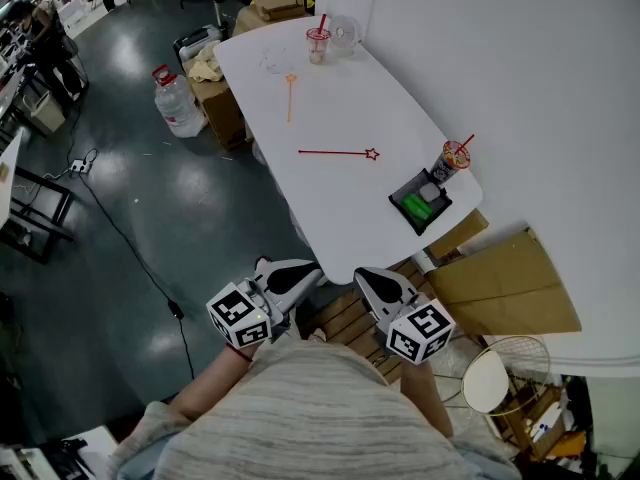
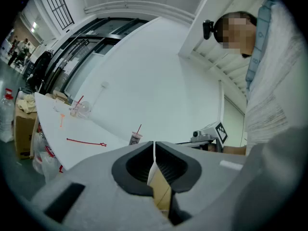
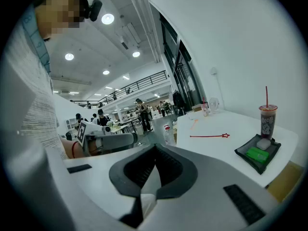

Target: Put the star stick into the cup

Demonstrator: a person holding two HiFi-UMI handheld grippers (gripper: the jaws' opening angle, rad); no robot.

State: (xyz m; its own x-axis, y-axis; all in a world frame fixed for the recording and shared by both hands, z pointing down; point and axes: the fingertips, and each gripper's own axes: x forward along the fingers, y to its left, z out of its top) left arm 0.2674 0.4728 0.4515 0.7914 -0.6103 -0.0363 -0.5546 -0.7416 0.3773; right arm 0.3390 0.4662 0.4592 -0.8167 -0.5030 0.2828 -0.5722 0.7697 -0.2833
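A red star stick [image 1: 338,152] lies flat mid-table on the white table [image 1: 330,208], star end to the right. It also shows as the star stick [image 2: 86,142] and the star stick [image 3: 209,136] in the gripper views. A patterned cup [image 1: 454,158] with a red straw stands at the table's right edge beside a black tray [image 1: 420,203]. Another cup [image 1: 318,43] with a straw stands at the far end. My left gripper [image 1: 308,272] and right gripper [image 1: 368,279] hover off the near table edge, both shut and empty, well short of the stick.
An orange stick [image 1: 290,96] lies near the far cup, next to a clear domed lid [image 1: 343,33]. The tray holds a green block [image 1: 417,208]. Left of the table are a water jug [image 1: 177,103] and cardboard boxes [image 1: 218,108]. A cardboard sheet [image 1: 505,283] lies at right.
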